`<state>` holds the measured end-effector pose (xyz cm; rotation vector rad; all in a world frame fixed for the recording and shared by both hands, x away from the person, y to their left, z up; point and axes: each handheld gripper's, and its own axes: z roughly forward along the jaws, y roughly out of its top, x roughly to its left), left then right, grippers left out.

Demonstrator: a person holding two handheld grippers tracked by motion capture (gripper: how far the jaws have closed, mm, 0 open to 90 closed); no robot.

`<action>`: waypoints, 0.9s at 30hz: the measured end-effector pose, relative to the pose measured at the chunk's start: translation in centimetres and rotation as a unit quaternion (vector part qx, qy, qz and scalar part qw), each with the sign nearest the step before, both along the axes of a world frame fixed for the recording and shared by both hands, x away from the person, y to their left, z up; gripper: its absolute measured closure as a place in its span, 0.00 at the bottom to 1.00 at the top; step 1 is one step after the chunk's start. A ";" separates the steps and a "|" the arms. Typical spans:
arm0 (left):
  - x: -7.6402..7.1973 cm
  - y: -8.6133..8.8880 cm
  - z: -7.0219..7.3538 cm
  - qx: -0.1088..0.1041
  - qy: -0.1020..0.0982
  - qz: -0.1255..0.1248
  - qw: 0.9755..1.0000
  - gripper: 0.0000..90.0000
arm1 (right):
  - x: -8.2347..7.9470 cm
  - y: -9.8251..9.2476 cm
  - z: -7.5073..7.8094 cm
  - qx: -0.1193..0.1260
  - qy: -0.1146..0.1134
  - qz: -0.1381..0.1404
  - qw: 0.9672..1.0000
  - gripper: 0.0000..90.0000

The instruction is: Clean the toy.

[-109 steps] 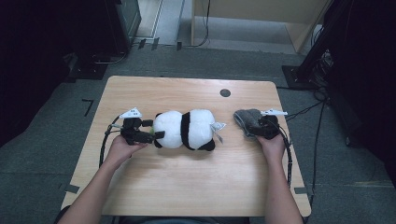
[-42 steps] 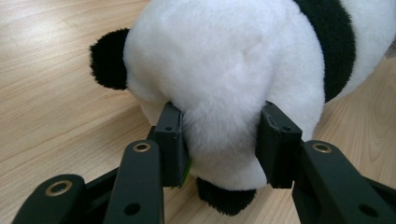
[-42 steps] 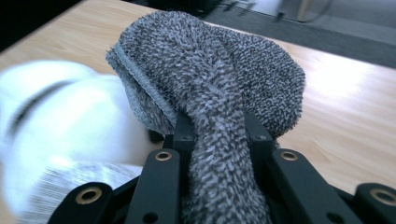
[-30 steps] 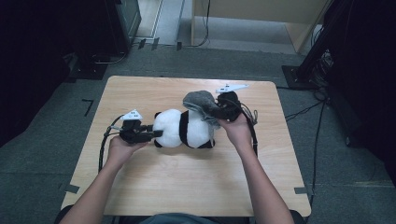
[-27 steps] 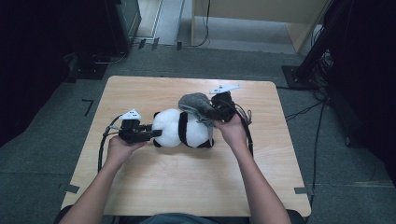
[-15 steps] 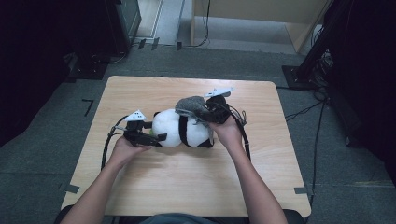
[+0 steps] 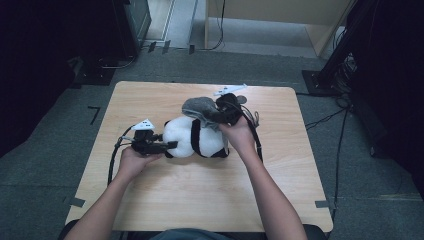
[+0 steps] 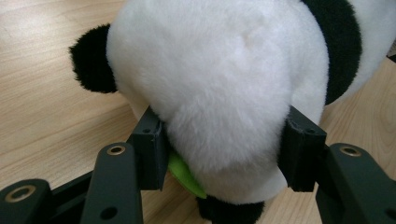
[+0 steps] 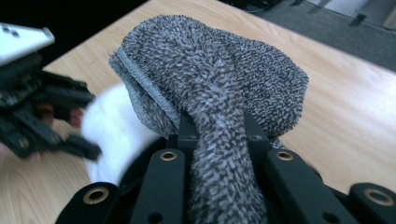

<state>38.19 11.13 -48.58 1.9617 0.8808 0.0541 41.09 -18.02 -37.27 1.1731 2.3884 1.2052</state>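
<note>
A black-and-white panda plush (image 7: 195, 137) lies on its side in the middle of the wooden table (image 7: 200, 200). My left gripper (image 7: 170, 145) sits at its left end. In the left gripper view its jaws have just been closing and the pads (image 8: 152, 149) press into the white fur of the panda plush (image 8: 219, 84). My right gripper (image 7: 220, 112) is shut on a grey terry cloth (image 7: 197, 106), which it holds over the panda's top. In the right gripper view the grey cloth (image 9: 219, 70) bulges out past the right gripper (image 9: 212, 126), with white fur (image 9: 112, 126) below.
Black cables (image 7: 114, 160) trail from both grippers across the table. A forearm (image 7: 272, 200) crosses the near right of the table. Beyond the far edge stand a wooden cabinet (image 7: 280, 20) and dark equipment (image 7: 345, 55) on the grey floor.
My right gripper has carried the grey cloth leftward, from the panda's right end to above its middle. The left hand has stayed at the panda's left end.
</note>
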 end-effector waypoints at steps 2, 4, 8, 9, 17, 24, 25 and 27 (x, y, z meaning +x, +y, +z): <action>0.0 0.0 0.1 0.003 -0.002 0.001 1.000 0.49 | 0.6 1.8 0.4 -0.014 -0.009 0.017 1.000 0.85; -0.1 -0.1 0.2 0.005 -0.002 0.001 1.000 0.49 | 1.2 3.6 0.5 -0.017 -0.014 0.031 0.999 0.85; -0.2 -0.1 0.3 0.009 -0.003 0.003 1.000 0.49 | 2.5 6.7 -0.2 -0.032 -0.008 0.045 0.998 0.85; -0.2 -0.1 0.3 0.010 -0.002 0.004 1.000 0.49 | 2.8 7.3 -0.5 -0.037 -0.004 0.047 0.998 0.85; -0.1 0.1 0.3 0.003 0.012 0.007 1.000 0.55 | 3.9 9.3 -3.0 -0.069 0.038 0.067 0.995 0.84; -0.1 -0.1 0.4 0.005 0.016 0.014 1.000 0.58 | 5.1 6.6 -3.3 -0.119 0.045 0.037 0.991 0.84; -0.1 -0.2 0.4 0.007 0.013 0.015 1.000 0.58 | 5.3 5.9 -3.4 -0.121 0.051 0.029 0.991 0.84; -0.1 -0.3 0.4 0.006 0.012 0.016 1.000 0.58 | 5.7 4.5 -3.5 -0.112 0.059 0.018 0.992 0.84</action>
